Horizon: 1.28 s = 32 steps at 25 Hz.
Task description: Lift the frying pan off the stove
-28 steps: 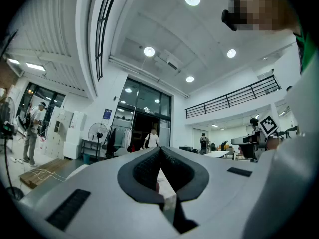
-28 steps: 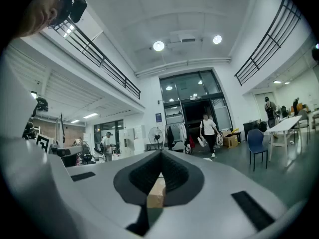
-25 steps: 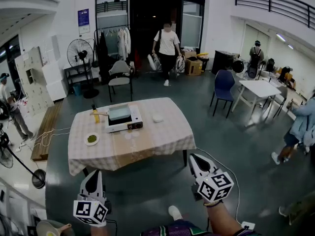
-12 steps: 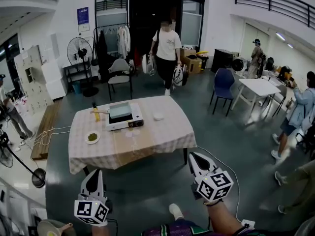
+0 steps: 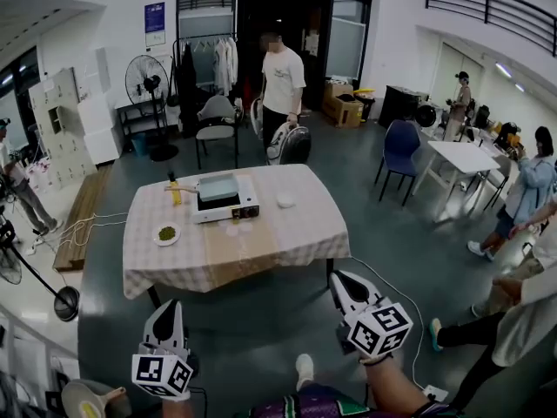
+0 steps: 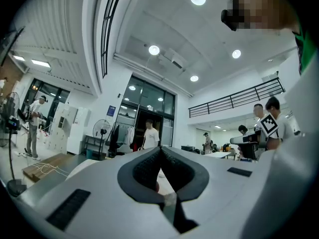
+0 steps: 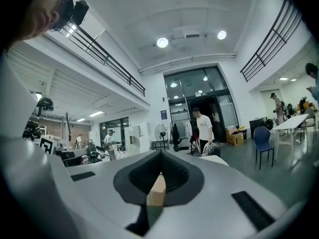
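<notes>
A square grey-green frying pan (image 5: pixel 218 187) sits on a white portable stove (image 5: pixel 228 212) on the cloth-covered table (image 5: pixel 261 246) in the head view. Both grippers hang low at the near edge of that view, well short of the table and over the floor. My left gripper (image 5: pixel 165 306) is shut with nothing in it, and its pads meet at the tip in the left gripper view (image 6: pixel 160 149). My right gripper (image 5: pixel 341 279) is also shut and empty, jaws together in the right gripper view (image 7: pixel 160 154). Both point level toward the table.
On the table lie a plate with something green (image 5: pixel 165 233), a small white bowl (image 5: pixel 285 200) and a yellow item (image 5: pixel 175 192). A person carrying bags (image 5: pixel 280 81) stands just behind the table. A chair (image 5: pixel 218 127), fan (image 5: pixel 145 81), blue chair (image 5: pixel 400 148) and other people surround it.
The person with the bags has walked from the doorway up to the far side of the table. More people have come in at the right. Both grippers stay shut.
</notes>
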Motion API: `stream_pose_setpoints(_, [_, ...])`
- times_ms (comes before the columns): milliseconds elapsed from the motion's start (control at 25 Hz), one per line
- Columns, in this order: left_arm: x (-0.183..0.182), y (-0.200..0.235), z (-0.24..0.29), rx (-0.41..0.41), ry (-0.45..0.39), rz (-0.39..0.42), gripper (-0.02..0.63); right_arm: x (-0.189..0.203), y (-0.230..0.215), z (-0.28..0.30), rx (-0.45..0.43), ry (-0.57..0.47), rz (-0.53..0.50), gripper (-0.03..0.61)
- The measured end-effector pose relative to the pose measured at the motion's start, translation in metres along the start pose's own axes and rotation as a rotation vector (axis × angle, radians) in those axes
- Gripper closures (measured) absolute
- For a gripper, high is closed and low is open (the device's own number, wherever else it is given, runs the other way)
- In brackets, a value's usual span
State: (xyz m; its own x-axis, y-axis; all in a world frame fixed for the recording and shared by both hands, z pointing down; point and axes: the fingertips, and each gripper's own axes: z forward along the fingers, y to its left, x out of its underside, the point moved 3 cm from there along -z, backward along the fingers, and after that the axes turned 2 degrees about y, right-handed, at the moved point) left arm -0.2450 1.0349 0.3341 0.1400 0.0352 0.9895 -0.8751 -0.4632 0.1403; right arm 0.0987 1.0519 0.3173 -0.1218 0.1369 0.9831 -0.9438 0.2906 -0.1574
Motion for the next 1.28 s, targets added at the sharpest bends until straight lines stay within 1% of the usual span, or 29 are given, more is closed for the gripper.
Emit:
stream_pose_setpoints(160, [-0.002,0.029,0.017,-0.018,-0.001,-0.005,0.591,-0.004,0.005,0.038,-0.019,0.012,0.001,0.572])
stream_pose_setpoints(280, [-0.004,0.049,0.05,-0.03,-0.003,-0.014,0.591,-0.007,-0.003,0.083,-0.041,0.014,0.003,0.571])
stream_pose_setpoints(400, [0.002,0.069,0.097,-0.047,0.005,-0.002,0.591,-0.006,-0.022,0.141,-0.071,0.016,0.007,0.571])
stream_pose_setpoints(520, [-0.006,0.104,0.173,-0.067,0.011,0.011,0.591,-0.021,-0.049,0.229,-0.104,0.028,0.011,0.571])
stream_pose_setpoints(640, [-0.024,0.149,0.281,-0.097,0.013,0.013,0.591,-0.056,-0.09,0.348,-0.15,0.045,0.016,0.571])
stream_pose_setpoints(680, [-0.025,0.167,0.317,-0.113,0.014,0.015,0.591,-0.062,-0.103,0.391,-0.169,0.049,0.015,0.571])
stream_pose_setpoints(800, [0.0,0.231,0.428,-0.154,0.018,0.019,0.591,-0.049,-0.146,0.531,-0.215,0.047,0.017,0.571])
stream_pose_setpoints(880, [0.015,0.261,0.523,-0.175,0.014,0.011,0.591,-0.047,-0.198,0.629,-0.236,0.046,0.028,0.571])
stream_pose_setpoints(920, [0.017,0.269,0.578,-0.18,0.009,0.005,0.591,-0.054,-0.232,0.677,-0.247,0.05,0.035,0.571])
stream_pose_setpoints(1000, [0.009,0.282,0.7,-0.169,0.0,0.005,0.591,-0.082,-0.301,0.777,-0.276,0.059,0.039,0.571])
stream_pose_setpoints(1080, [-0.008,0.311,0.818,-0.146,-0.001,0.023,0.591,-0.116,-0.354,0.88,-0.308,0.054,0.022,0.571])
stream_pose_setpoints(1160, [-0.024,0.353,0.919,-0.133,-0.005,0.013,0.591,-0.148,-0.39,0.976,-0.338,0.04,0.004,0.571])
stream_pose_setpoints(1280, [-0.045,0.416,1.038,-0.126,-0.05,-0.063,0.591,-0.184,-0.427,1.099,-0.369,0.03,-0.001,0.571])
